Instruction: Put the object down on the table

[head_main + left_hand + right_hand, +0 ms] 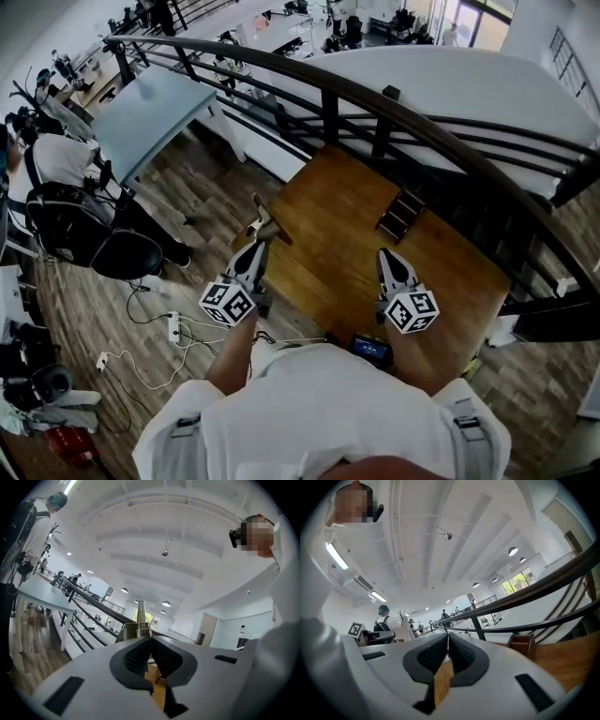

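Observation:
My left gripper (255, 246) is shut on a small metal object (265, 225) with a threaded body and a tapered tip. It hangs over the left edge of the wooden table (337, 202). In the left gripper view the object (139, 623) sticks up past the closed pads of the left gripper (150, 639). My right gripper (387, 255) hovers over the near right part of the table. Seen in the right gripper view, the right gripper (448, 637) has its jaws pressed together with nothing between them.
A small wooden stepped organizer (401, 214) stands on the table's far side, also in the right gripper view (520, 644). A dark curved railing (375, 103) runs behind the table. A small screen device (372, 349) lies at the near edge. Cables and a power strip (173, 328) lie on the floor at left.

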`<state>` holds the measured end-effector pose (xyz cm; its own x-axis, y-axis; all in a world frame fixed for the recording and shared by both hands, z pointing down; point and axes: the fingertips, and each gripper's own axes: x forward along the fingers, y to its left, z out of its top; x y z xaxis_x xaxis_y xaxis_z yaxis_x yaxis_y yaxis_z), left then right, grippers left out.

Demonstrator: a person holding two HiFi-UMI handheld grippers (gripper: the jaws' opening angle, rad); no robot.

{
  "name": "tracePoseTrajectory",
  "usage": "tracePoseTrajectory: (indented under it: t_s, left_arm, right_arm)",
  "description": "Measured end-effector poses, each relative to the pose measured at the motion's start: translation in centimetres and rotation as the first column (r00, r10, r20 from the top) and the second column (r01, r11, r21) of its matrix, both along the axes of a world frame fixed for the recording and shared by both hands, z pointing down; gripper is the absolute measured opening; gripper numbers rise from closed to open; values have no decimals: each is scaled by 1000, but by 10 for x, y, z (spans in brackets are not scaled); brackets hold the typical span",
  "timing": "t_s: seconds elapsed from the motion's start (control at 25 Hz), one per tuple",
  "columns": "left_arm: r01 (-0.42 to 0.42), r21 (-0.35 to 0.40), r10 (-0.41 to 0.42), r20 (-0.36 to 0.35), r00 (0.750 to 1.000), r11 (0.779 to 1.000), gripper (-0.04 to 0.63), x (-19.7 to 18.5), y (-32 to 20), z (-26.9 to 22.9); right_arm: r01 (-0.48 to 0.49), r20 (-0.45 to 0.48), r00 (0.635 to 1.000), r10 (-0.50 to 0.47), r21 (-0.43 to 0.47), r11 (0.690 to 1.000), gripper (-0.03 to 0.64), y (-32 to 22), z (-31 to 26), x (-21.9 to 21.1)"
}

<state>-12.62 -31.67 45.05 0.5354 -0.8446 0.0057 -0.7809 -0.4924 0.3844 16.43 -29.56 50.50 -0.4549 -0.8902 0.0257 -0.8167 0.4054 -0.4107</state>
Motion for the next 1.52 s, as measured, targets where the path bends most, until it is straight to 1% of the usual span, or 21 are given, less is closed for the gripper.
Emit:
tracePoseTrajectory:
  t_s: [0.08,0.2,0.32,0.44,0.56,0.68,0.76,0.88,1.04,1.16,1.32,1.44,1.52]
  left_arm:
    - [-13,-26,12,-16,1000,1000,23,-5,-22,1]
    - [-50,-38,47,-71,996,998,23,-6,-48,17]
    - [-88,-55,83,-95,992,995,21,-4,-54,27]
    - [-151,-82,140,-131,981,985,22,0,-65,30]
    - [-237,-115,215,-173,961,965,23,11,-87,48]
    - [-335,-153,297,-224,928,930,23,22,-121,66]
    - [-404,-190,357,-240,903,895,22,28,-141,72]
    - [-502,-240,442,-265,857,831,23,38,-159,82]
    - [-603,-272,525,-309,793,750,23,48,-186,97]
    - [-670,-317,580,-339,741,671,23,57,-202,112]
    - [-738,-370,626,-390,675,565,23,67,-217,133]
    - [-782,-412,655,-433,619,467,23,69,-217,150]
    - [-792,-448,653,-460,602,414,23,72,-217,167]
  right_arm:
    - [-17,17,1000,17,-3,1000,26,-16,5,-5]
    - [-46,29,999,46,-4,999,26,-28,19,-2]
    - [-80,21,997,80,-23,997,26,-20,29,-1]
    - [-123,-2,992,123,-41,992,26,-12,29,0]
    - [-179,-31,984,177,-50,983,26,-13,36,5]
    - [-242,-64,969,238,-63,968,26,-23,35,6]
    - [-283,-83,957,278,-69,956,26,-31,31,3]
    - [-355,-111,932,345,-86,931,26,-32,28,-1]
    - [-439,-128,895,428,-80,895,26,-42,23,-5]
    - [-501,-141,861,489,-74,862,26,-47,21,-6]
    - [-584,-151,809,569,-87,807,26,-44,25,-7]
    - [-631,-165,773,613,-96,770,26,-38,29,-14]
    - [-657,-176,751,637,-102,747,26,-33,33,-17]
